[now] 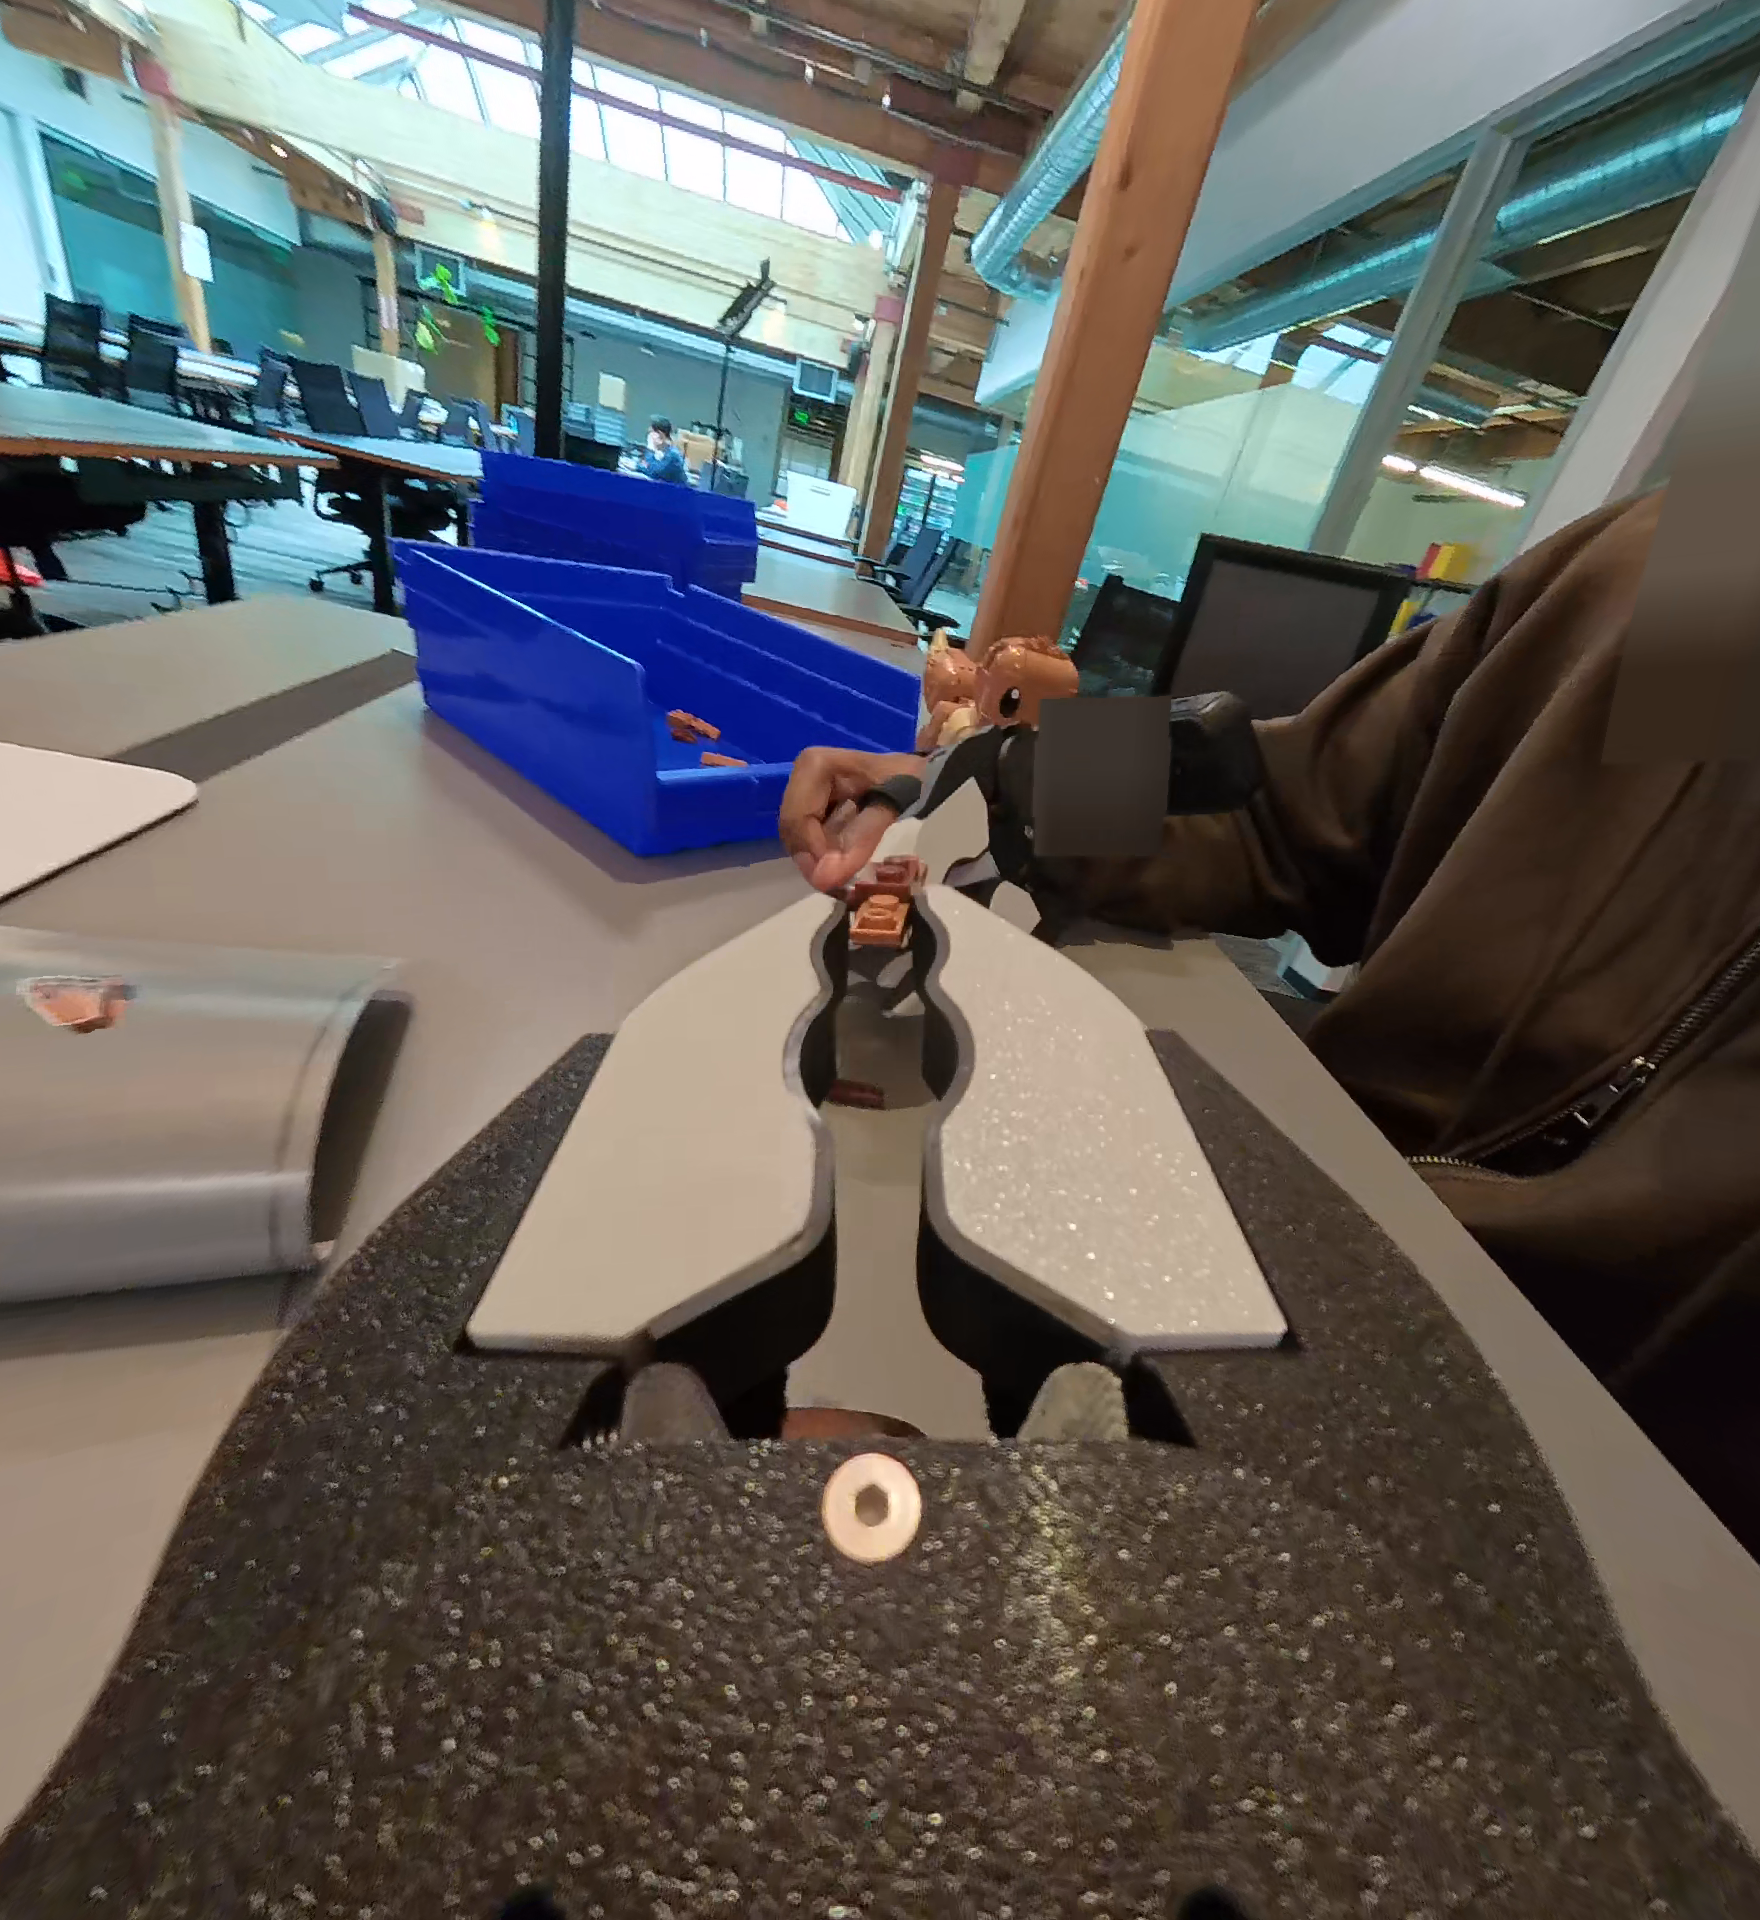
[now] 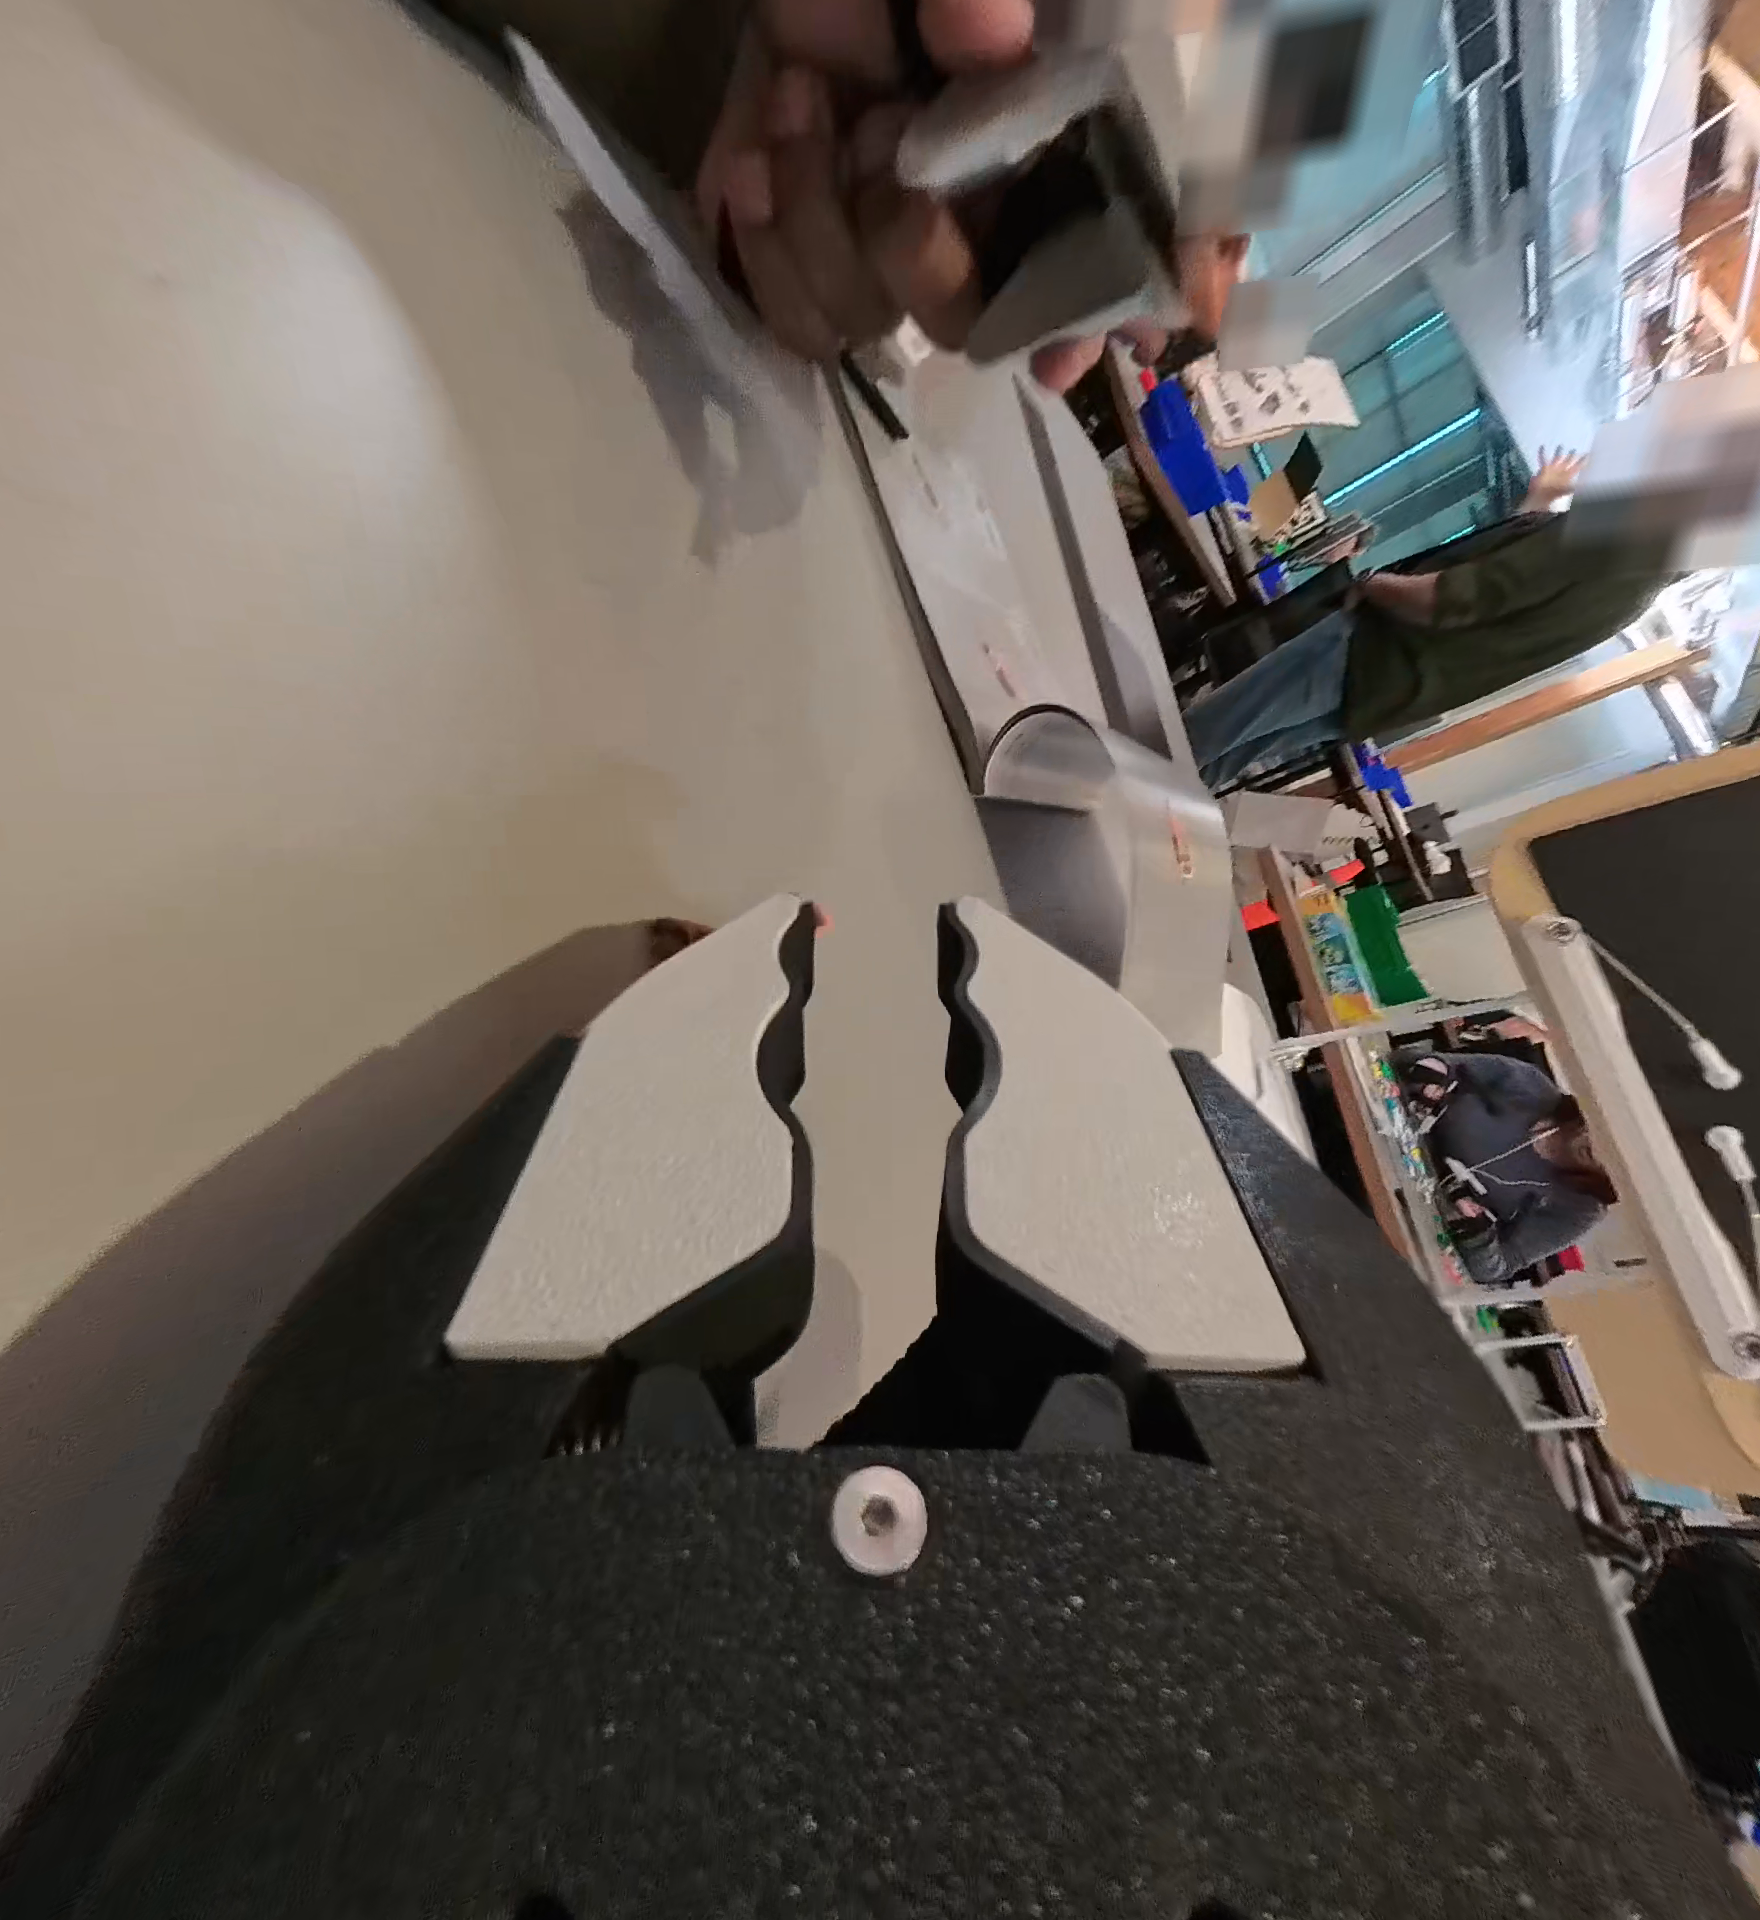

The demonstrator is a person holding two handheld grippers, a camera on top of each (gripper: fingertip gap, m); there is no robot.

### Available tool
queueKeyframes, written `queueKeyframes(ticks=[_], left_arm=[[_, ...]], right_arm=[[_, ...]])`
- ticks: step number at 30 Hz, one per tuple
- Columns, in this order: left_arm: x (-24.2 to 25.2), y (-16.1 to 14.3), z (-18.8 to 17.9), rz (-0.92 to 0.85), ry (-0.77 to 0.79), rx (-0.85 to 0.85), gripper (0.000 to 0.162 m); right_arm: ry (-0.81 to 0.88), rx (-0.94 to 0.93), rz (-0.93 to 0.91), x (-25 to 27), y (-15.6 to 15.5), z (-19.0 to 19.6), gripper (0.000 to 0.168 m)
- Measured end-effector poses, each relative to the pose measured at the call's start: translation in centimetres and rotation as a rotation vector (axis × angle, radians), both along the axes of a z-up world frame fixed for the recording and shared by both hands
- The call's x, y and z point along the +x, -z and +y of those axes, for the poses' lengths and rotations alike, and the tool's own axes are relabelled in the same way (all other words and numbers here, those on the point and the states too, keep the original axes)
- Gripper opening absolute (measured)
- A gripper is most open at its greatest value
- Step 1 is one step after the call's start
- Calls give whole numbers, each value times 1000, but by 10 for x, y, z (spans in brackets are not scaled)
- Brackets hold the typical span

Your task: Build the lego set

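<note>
Left gripper (image 1: 878,920) jaws narrow, clamped on a small brown lego plate (image 1: 878,922) above the grey table (image 1: 543,914). Right gripper (image 2: 876,920) jaws parted, empty. Blue plastic bin (image 1: 564,707) lies farther back.

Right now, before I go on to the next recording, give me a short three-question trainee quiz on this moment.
1. True or false: the left gripper is shut on a small brown lego piece.
2. Which describes the right gripper? A) shut on a brick B) open with nothing between its fingers C) clamped on the bin
3. Fill in: the loose brown bricks farther back lie inside a ____ bin.

Key: 1 true. 2 B. 3 blue.
</note>
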State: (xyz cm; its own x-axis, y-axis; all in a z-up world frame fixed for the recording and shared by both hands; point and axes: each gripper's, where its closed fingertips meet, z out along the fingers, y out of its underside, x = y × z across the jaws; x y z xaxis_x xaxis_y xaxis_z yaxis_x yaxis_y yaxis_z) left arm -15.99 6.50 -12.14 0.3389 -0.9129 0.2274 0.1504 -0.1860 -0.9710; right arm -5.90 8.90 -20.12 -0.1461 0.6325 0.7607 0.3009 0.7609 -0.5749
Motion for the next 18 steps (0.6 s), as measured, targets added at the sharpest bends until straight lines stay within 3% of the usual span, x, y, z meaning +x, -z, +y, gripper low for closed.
queueKeyframes(ticks=[4,9,18], left_arm=[[-9,0,4,-32,-26,-8,11],[15,15,3,-5,14,-30,11],[51,7,-42,-72,114,89,11]], right_arm=[[15,-38,-46,1,9,5,22],[25,-74,-83,2,17,7,22],[68,-158,-130,5,21,11,16]])
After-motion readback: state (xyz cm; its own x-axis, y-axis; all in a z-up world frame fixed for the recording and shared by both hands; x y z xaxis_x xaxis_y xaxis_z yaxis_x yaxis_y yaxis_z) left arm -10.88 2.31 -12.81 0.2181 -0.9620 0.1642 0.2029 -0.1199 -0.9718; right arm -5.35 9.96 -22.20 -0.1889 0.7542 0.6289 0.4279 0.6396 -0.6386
